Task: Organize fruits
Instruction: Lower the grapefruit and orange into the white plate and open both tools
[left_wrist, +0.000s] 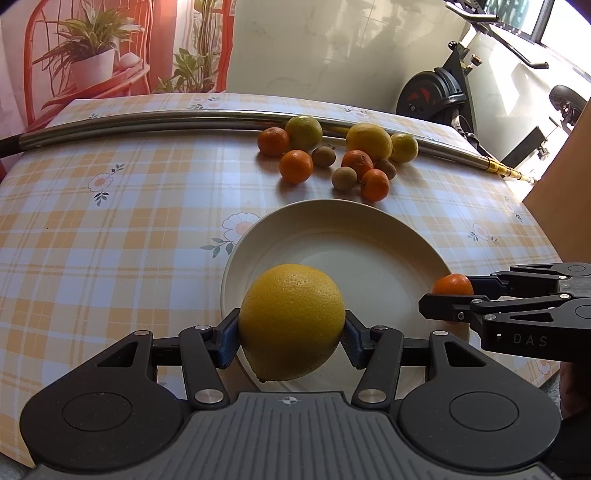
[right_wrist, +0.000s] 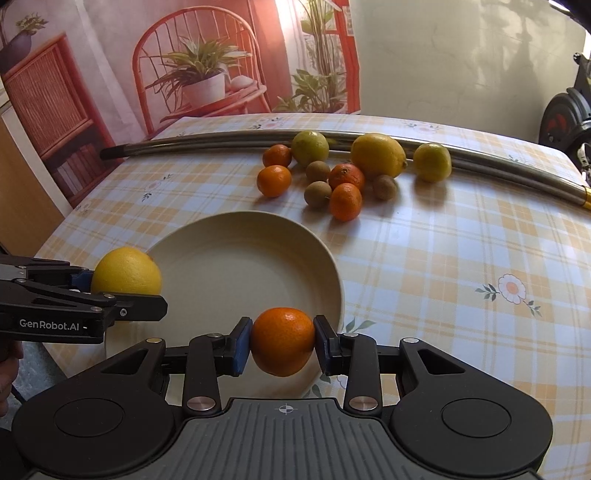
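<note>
A: Left wrist view. What is recorded?

B: The left gripper (left_wrist: 291, 332) is pinched on a large yellow lemon (left_wrist: 291, 321), pads pressed against its two sides. The lemon is held above the near rim of the white plate (left_wrist: 332, 218), which is seen bare inside. The right gripper (left_wrist: 448, 299) is seen at the right edge, closed around a small tangerine (left_wrist: 452, 284) over the plate's right rim.

A: Handling?

B: The lemon is judged heavy for its size, with a firm, pebbled rind; grip across the widest middle is favoured, since the tapered ends would likely slip.

A: Right wrist view?

B: The tangerine (right_wrist: 282, 341) is clamped between the blue pads (right_wrist: 240, 347) of the right gripper (right_wrist: 282, 345), above the plate's near edge (right_wrist: 332, 273). The lemon (right_wrist: 127, 271) is seen at the left, held in the left gripper (right_wrist: 122, 288) by the plate's left rim.

A: Handling there?

B: The tangerine is judged light, with loose, soft skin; a gentle squeeze at the equator is advised, or bruising is risked. Both fruits are round and may roll once released. The loose fruits (right_wrist: 347, 173) are left in a cluster beside the metal pole (right_wrist: 229, 134).
</note>
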